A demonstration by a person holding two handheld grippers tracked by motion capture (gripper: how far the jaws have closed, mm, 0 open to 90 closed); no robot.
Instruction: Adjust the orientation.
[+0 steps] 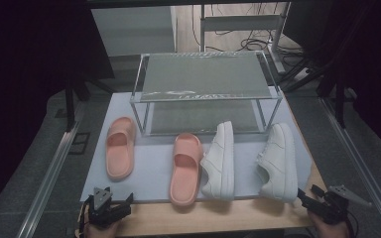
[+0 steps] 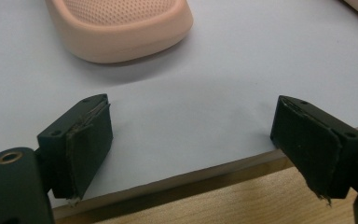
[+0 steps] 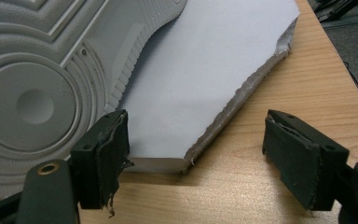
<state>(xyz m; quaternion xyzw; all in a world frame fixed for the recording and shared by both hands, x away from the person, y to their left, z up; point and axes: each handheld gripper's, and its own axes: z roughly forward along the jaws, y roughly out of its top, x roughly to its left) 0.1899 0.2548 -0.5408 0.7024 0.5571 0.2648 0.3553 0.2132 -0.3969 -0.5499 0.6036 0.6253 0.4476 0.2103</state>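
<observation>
Two pink slides and two white sneakers lie on a pale mat (image 1: 151, 168). The left slide (image 1: 119, 147) and the right slide (image 1: 185, 167) lie flat. The left sneaker (image 1: 220, 160) and the right sneaker (image 1: 279, 161) rest on their sides. My left gripper (image 1: 108, 199) is open at the table's front edge, below the left slide. In the left gripper view the slide's heel (image 2: 121, 28) lies ahead of the open left gripper (image 2: 198, 154). My right gripper (image 1: 310, 193) is open at the mat's front right corner. The right sneaker's sole (image 3: 37, 93) faces the open right gripper (image 3: 203, 163).
A clear two-tier shelf (image 1: 206, 91) stands at the back of the mat. Bare wooden table (image 1: 228, 215) runs along the front, and the wood (image 3: 270, 116) also borders the mat's torn corner (image 3: 205, 70). Metal rails flank the table.
</observation>
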